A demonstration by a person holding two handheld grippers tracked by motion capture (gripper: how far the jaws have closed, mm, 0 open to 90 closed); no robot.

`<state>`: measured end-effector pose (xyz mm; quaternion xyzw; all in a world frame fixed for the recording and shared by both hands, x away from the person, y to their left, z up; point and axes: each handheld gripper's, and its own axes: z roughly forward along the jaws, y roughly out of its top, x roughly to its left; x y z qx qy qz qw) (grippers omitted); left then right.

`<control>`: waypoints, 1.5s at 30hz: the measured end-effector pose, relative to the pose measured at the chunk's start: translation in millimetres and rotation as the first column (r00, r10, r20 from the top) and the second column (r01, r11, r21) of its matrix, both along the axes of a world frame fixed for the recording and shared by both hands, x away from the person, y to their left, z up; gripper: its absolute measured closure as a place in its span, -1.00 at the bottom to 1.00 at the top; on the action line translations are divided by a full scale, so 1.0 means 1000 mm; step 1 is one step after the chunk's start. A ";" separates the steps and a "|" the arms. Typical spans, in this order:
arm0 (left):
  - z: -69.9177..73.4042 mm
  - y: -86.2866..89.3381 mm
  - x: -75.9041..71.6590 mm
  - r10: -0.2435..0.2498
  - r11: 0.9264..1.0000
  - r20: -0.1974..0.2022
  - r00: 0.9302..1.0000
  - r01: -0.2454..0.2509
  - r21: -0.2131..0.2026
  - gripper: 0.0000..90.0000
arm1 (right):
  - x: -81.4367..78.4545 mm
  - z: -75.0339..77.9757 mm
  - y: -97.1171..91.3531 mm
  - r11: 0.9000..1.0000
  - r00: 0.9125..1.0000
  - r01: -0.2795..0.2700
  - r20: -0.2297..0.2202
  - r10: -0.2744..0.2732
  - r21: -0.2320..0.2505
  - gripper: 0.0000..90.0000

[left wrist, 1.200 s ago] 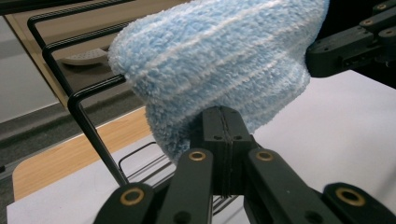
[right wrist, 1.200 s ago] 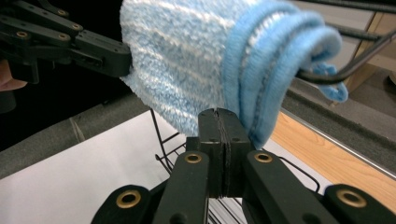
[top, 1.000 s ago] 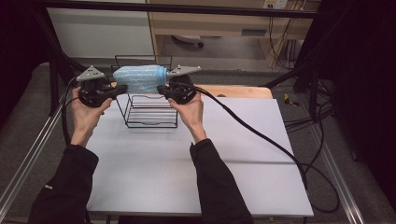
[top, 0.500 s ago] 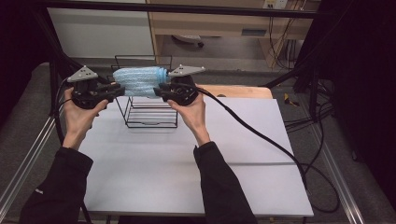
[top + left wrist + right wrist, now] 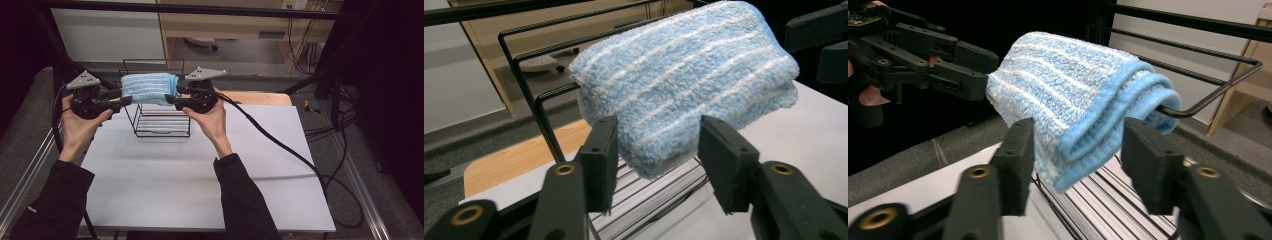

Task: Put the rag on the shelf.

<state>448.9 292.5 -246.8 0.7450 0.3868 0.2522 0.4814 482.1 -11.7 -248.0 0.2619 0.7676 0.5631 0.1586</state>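
Both hand-held grippers' jaws just opened, blue towel (image 5: 148, 88) draped on wire rack (image 5: 162, 122)

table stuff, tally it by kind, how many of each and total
blue striped towel: 1, draped over the rack's top bar
black wire rack: 1
hand-held gripper: 2, left and right, both open beside the towel's ends
total: 4

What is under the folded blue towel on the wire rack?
The blue towel hangs over a top bar of the black wire rack. Beneath it are the rack's bottom wires and the white table. The bar itself is covered where the towel drapes it.
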 end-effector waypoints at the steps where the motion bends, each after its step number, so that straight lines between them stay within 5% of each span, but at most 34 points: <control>1: 0.000 0.000 -0.001 -0.001 1.000 0.001 1.000 0.001 -0.006 0.06 | -0.001 0.001 -0.001 1.000 1.000 0.001 -0.001 -0.001 -0.002 -0.02; 9: 0.001 0.004 -0.012 0.002 1.000 0.003 1.000 -0.002 -0.007 -0.17 | -0.011 0.003 -0.009 1.000 1.000 0.003 -0.019 -0.003 -0.014 -0.38; 21: -0.018 0.003 -0.032 -0.001 1.000 0.013 1.000 0.001 0.026 -0.56 | -0.016 -0.019 -0.049 0.998 0.995 0.054 -0.078 -0.055 -0.026 -0.82; 33: -0.059 -0.003 -0.048 -0.016 1.000 -0.026 1.000 0.017 0.017 -0.67 | -0.035 -0.047 -0.107 0.993 0.988 0.096 -0.112 -0.104 -0.072 -0.96; 45: -0.116 -0.010 -0.058 -0.054 0.998 -0.096 0.994 0.055 0.007 -0.68 | -0.061 -0.101 -0.174 0.988 0.976 0.133 -0.162 -0.144 -0.076 -0.99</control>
